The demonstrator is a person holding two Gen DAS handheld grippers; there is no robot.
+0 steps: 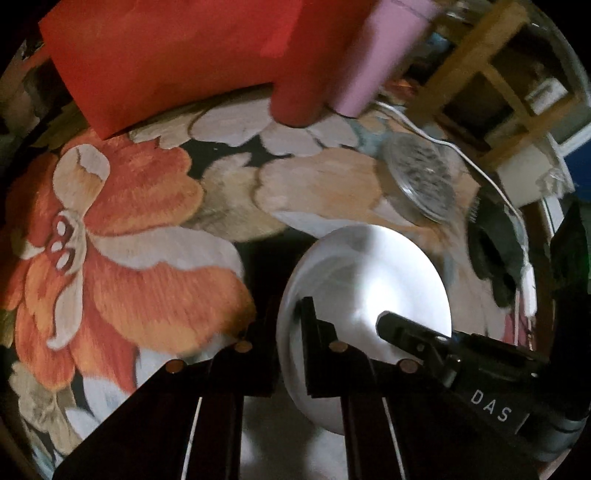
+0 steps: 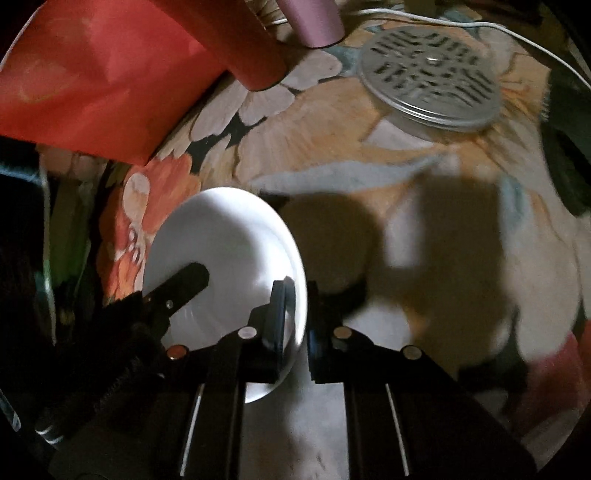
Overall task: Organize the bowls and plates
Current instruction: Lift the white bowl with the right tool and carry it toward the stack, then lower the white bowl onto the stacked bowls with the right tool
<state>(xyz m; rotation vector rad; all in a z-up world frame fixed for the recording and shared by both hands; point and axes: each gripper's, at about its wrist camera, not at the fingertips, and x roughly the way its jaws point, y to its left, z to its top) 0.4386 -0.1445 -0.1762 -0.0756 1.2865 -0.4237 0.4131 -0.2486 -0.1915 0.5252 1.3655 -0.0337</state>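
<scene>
A white bowl (image 1: 369,280) is held above a floral tablecloth (image 1: 129,229) by both grippers. My left gripper (image 1: 291,325) is shut on the bowl's left rim, one finger inside, one outside. The right gripper's finger (image 1: 402,332) reaches into the bowl from the right in this view. In the right wrist view the same bowl (image 2: 229,240) sits at lower left. My right gripper (image 2: 299,310) is shut on its right rim. The left gripper's finger (image 2: 184,284) shows on the bowl's left side.
A perforated round metal plate (image 2: 428,74) lies on the cloth at the back right. A red box (image 2: 92,81), a red cylinder (image 2: 255,55) and a pink cylinder (image 2: 314,22) stand at the back. A white cable (image 2: 498,29) runs behind. A wooden frame (image 1: 491,74) stands beyond.
</scene>
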